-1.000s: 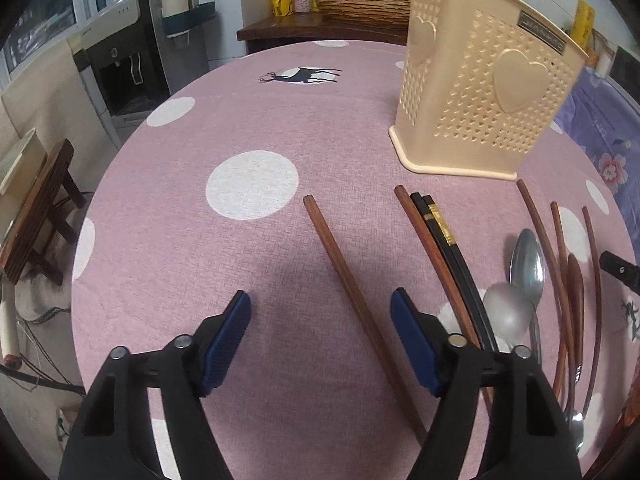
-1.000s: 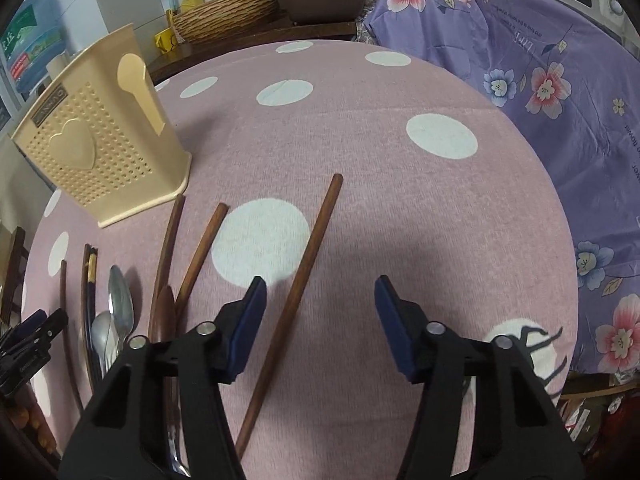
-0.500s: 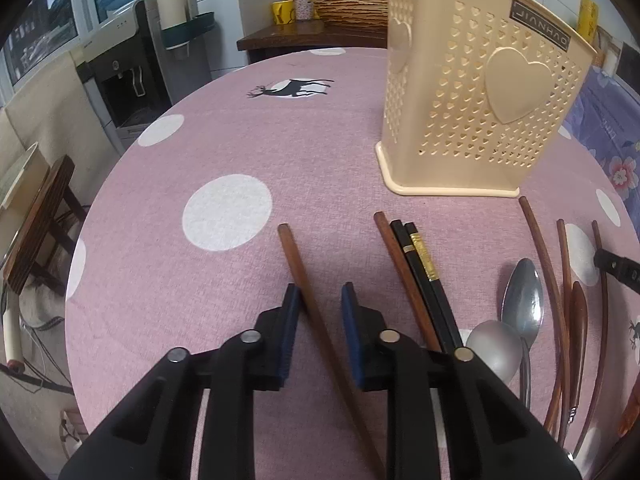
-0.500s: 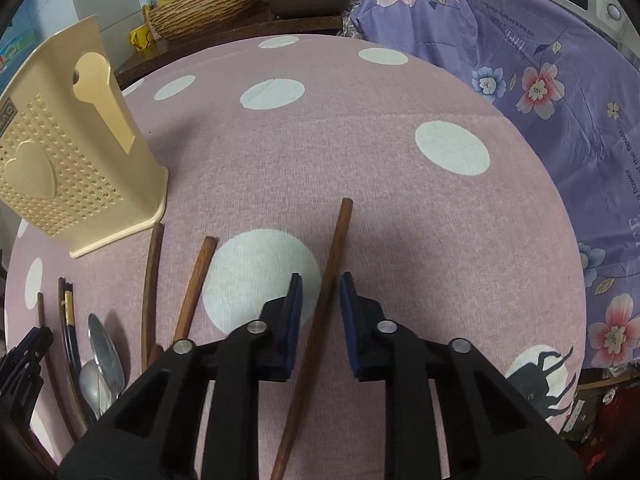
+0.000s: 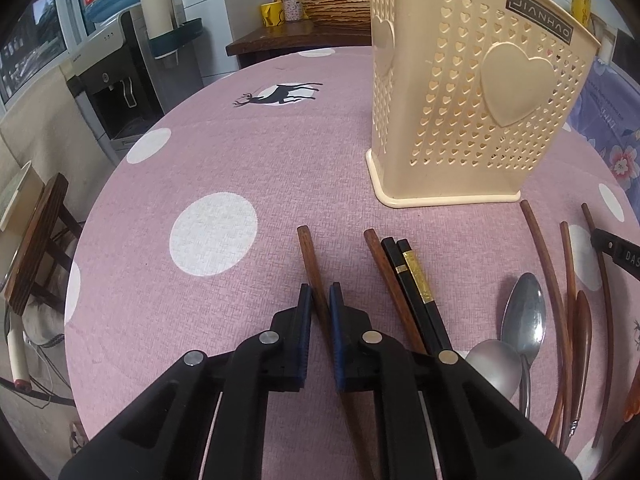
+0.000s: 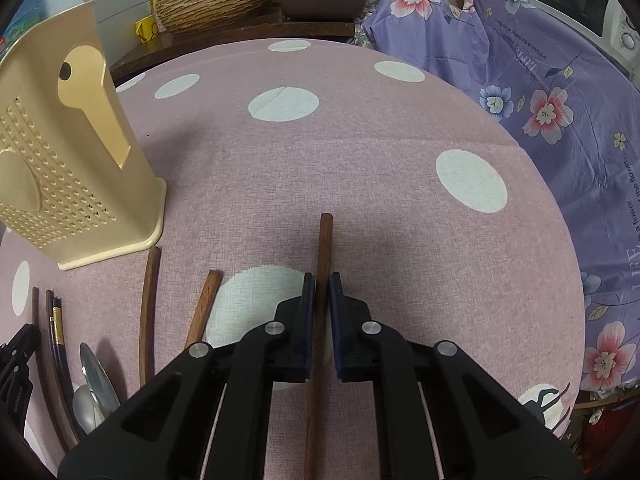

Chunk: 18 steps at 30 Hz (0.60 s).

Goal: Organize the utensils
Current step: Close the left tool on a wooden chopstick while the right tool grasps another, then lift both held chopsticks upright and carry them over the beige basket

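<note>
My left gripper (image 5: 319,294) is shut on a brown wooden chopstick (image 5: 309,255) whose far end sticks out ahead of the jaws. My right gripper (image 6: 322,282) is shut on another brown wooden chopstick (image 6: 325,240) that runs straight ahead. The cream perforated utensil holder (image 5: 468,92) stands upright ahead and to the right in the left wrist view, and at the far left in the right wrist view (image 6: 60,160). A brown chopstick (image 5: 386,276), two black chopsticks (image 5: 416,284), two metal spoons (image 5: 520,320) and several wooden utensils (image 5: 568,280) lie on the cloth.
The round table carries a pink cloth with white dots (image 5: 216,184). Its edge drops off at the left toward a stool (image 5: 36,236) and a water dispenser (image 5: 116,76). A purple floral cloth (image 6: 560,112) hangs to the right. A wicker basket (image 6: 216,4) stands behind the table.
Both grippers moved forward and closed from wide open onto their chopsticks. The utensil holder looks nearer in both views.
</note>
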Available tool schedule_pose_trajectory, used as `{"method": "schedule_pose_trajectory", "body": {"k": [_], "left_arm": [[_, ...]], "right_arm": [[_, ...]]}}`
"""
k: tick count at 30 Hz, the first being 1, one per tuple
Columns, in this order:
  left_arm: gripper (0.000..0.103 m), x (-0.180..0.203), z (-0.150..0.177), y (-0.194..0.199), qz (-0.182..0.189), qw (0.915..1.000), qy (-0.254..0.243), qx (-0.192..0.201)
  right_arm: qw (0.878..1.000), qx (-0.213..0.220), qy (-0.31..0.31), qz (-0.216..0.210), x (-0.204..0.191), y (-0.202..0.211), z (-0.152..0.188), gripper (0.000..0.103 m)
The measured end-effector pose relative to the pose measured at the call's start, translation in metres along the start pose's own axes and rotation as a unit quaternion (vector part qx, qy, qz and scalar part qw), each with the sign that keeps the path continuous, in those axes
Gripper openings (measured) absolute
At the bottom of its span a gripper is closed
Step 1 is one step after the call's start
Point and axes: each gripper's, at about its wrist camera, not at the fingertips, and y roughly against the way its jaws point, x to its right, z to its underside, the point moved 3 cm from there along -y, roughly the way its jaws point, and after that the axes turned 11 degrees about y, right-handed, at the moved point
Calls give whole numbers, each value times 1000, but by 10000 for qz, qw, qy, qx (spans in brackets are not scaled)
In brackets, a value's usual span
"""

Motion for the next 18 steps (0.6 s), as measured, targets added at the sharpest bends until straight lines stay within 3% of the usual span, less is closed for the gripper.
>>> {"method": "schedule_pose_trajectory", "body": {"k": [9,18], "left_arm": [[9,-4,-6,5,249,9995,155,94],[8,-22,-34,66,709,9934,326,840]], "right_arm": [[9984,250,-43,-499,3,12,1,8],[9860,1286,5,-1064,17,90,-9,8]]}}
